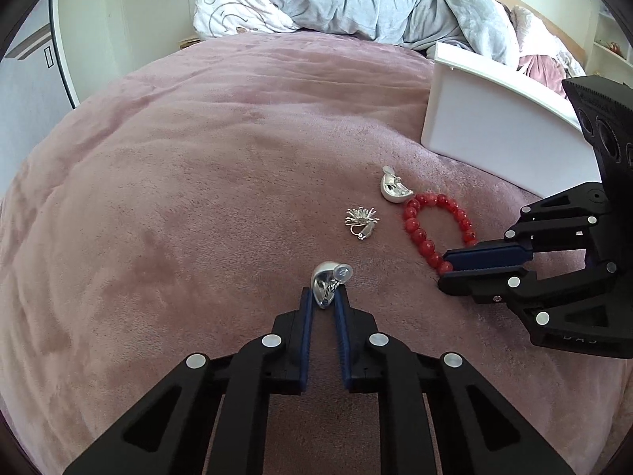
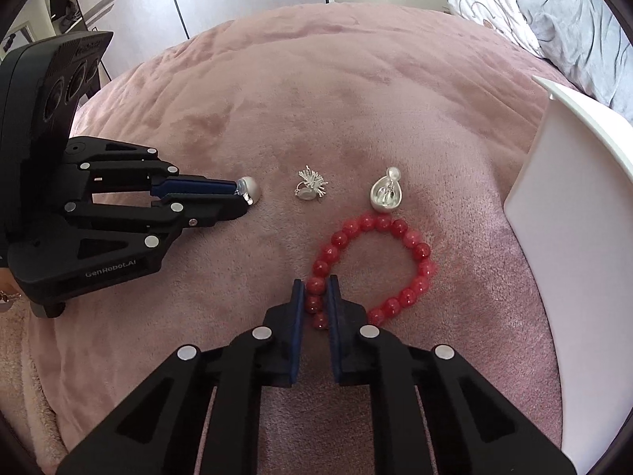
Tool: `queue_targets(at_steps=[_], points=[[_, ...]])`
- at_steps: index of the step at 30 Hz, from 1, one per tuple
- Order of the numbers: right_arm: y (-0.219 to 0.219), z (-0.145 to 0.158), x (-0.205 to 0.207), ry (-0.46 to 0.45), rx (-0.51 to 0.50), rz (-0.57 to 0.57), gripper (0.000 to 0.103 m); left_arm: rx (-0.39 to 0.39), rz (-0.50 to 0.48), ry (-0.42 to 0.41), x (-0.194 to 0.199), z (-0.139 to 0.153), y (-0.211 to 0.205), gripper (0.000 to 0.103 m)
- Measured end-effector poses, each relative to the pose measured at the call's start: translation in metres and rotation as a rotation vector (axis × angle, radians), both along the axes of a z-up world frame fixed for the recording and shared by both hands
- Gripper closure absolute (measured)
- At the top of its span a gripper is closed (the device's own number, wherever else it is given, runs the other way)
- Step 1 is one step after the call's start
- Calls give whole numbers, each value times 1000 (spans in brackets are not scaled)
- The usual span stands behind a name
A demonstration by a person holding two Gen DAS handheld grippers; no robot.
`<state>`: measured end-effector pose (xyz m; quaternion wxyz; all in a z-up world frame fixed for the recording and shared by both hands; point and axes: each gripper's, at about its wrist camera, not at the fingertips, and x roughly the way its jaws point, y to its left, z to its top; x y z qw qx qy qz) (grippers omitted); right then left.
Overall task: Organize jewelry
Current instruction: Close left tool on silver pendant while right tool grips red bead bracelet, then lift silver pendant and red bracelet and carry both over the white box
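Observation:
My left gripper (image 1: 323, 296) is shut on a silver teardrop earring (image 1: 325, 283), low over the pink blanket; it also shows in the right wrist view (image 2: 242, 194) with the earring (image 2: 250, 189) at its tips. My right gripper (image 2: 315, 291) is shut on the near side of a red bead bracelet (image 2: 379, 265) that lies on the blanket; it shows from the side in the left wrist view (image 1: 449, 263) at the bracelet (image 1: 431, 221). A spiky silver brooch (image 2: 311, 189) (image 1: 361, 222) and a second silver teardrop earring (image 2: 387, 194) (image 1: 393, 189) lie between the grippers.
A white open box (image 1: 494, 118) (image 2: 573, 213) stands on the bed at the right. A grey duvet (image 1: 376, 4) and a white patterned pillow (image 1: 233, 4) lie at the bed's head. The pink blanket (image 1: 198, 178) covers the rest.

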<state>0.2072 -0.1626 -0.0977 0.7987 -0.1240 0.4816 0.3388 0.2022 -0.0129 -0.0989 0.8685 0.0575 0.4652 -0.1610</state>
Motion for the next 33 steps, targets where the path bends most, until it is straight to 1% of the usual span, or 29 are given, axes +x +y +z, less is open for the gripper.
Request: queue_targets(at_steps=[10, 14, 21, 27, 33], points=[[-16, 14, -26, -7, 23, 0, 93, 29, 7, -6, -23, 14, -6, 87], [-20, 27, -37, -31, 37, -4, 93, 30, 15, -20, -33, 23, -7, 87], [-31, 58, -53, -87, 82, -19, 93, 47, 17, -62, -46, 48, -11, 87], [-44, 91, -60, -144, 129, -44, 93, 43, 15, -108, -55, 76, -19, 87], [-59, 124, -68, -206, 158, -64, 93, 14, 16, -120, -62, 95, -32, 87]])
